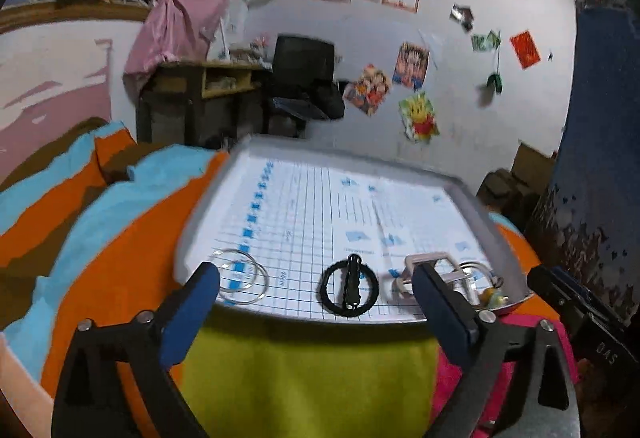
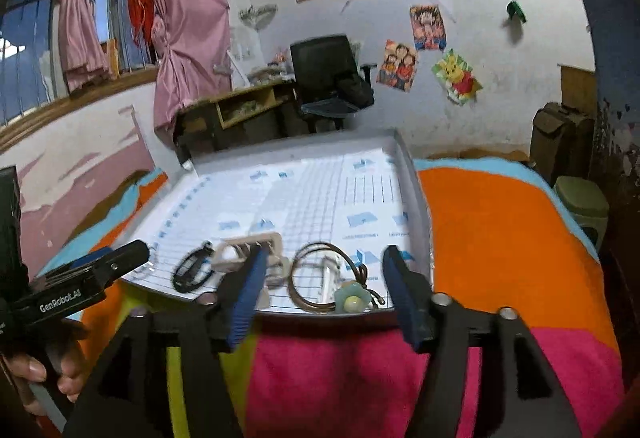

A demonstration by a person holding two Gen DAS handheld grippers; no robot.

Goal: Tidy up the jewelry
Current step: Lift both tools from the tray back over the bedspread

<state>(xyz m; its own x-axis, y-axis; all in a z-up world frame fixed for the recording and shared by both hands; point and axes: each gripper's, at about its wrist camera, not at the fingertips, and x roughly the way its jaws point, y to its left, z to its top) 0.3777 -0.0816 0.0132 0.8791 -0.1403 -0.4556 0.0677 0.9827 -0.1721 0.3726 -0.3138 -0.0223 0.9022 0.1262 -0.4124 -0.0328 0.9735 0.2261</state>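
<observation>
Surface: bright striped blanket [image 2: 500, 230], grey tray [image 1: 192, 238] lined with gridded paper.
Jewelry: clear bangles [image 1: 239, 276] near left, black ring [image 1: 350, 289] middle, brown cord bracelet [image 2: 320, 278] with flower charm [image 2: 352, 302] near right.
Left gripper [image 1: 316, 302]: wide, empty.
Right gripper [image 2: 326, 298]: parted around bracelet, not pressing.

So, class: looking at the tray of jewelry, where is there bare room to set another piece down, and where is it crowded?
Free: the whole far half of the grey tray lined with gridded paper, beyond the jewelry. A small gap lies between the clear bangles and black ring bracelet. Crowded: the near right corner, where the beige rectangular frame, brown cord necklace and pale green flower charm bunch together.
</observation>
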